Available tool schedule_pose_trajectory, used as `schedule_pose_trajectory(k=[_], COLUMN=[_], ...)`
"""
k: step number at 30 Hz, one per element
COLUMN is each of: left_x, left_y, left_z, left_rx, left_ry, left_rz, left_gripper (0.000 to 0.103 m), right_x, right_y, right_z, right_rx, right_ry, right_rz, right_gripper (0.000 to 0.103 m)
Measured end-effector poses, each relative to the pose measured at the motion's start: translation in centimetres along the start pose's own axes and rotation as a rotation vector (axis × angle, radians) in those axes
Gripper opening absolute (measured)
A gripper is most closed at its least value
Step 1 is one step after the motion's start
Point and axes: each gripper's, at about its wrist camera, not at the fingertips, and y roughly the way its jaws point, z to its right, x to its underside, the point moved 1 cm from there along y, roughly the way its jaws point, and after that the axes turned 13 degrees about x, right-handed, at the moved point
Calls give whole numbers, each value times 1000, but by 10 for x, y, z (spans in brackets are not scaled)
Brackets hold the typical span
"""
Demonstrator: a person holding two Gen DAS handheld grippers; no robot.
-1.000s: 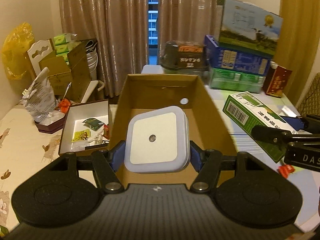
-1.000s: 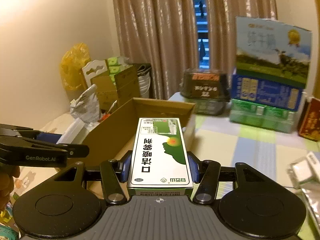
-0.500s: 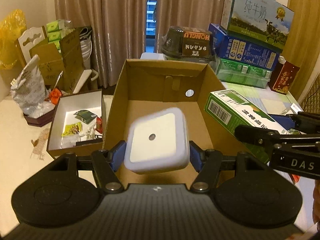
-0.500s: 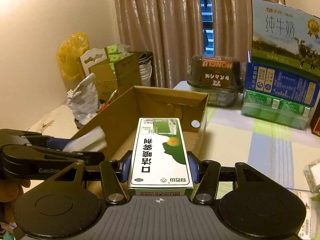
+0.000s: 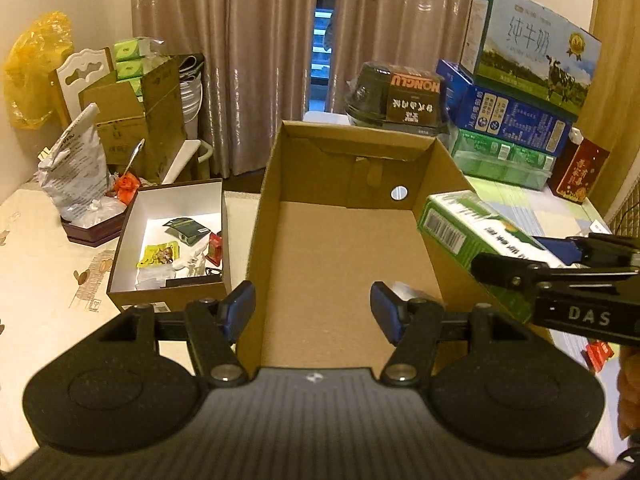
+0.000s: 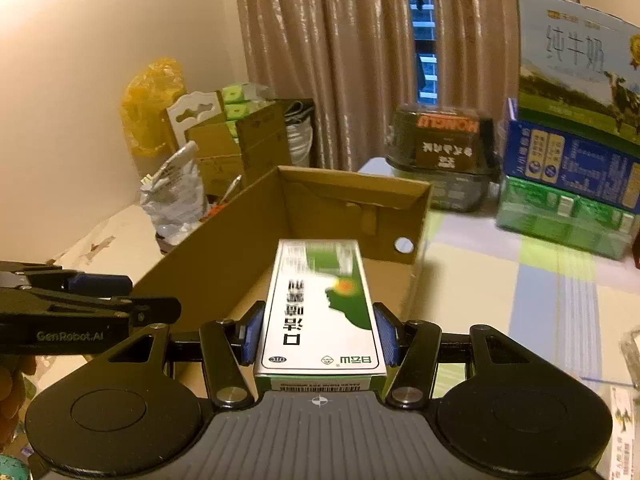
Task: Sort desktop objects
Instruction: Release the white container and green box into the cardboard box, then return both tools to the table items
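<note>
Left wrist view: left gripper [image 5: 312,312] hangs over the near end of the cardboard box [image 5: 444,160], jaws apart, nothing between them. A white object [image 5: 408,290] lies low in the box beside its right finger. Right gripper [image 6: 318,336] clamps the green medicine carton [image 6: 320,304], angled over the box's right wall, likely to drop in.

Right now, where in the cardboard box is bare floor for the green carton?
Cardboard box floor is bare from far wall through the middle and left. A white item occupies the near right corner. The small left box is crowded.
</note>
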Motion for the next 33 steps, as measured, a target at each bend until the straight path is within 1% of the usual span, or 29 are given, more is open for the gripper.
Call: schedule_pose_trajectory(k=[3,8,10,12,15,22,27,29,31,33], left_x=[0,1,2,3,5,13,20,24,27,31], left_y=[-6,-15,-18,-21,-28,-50,-66,-71,-74,-77], left_z=[-1,1,3,6,14,48,86,103,119,137], left_rx=[-2,-1,3,6,12,34,77,100,119,135], left_ry=[-5,-6,-7,-13,-17,-7,8,16,30,48], left_rz=[12,25,29,34,43,61,85,93,94,92], left_gripper=[59,59,59,59,59,59,61,67,69,73], right_x=[-4,-8,-8,-3,7,39,76,92,108,121], right_y=[0,-12,-20,-30,-49,-102,-147,-164,-179,-193], right_z=[-2,11,22,34,56,104,138,153,169,185], right_rx=[-24,-5,4,15,39,109,177,213,252,291], right_ry=[11,46,76,102,135,203,226,226,221,225], right_rz=[20,46,51,55,53,41,35,29,24,23], right_gripper=[53,54,56,61,65,71,83,87,91,95])
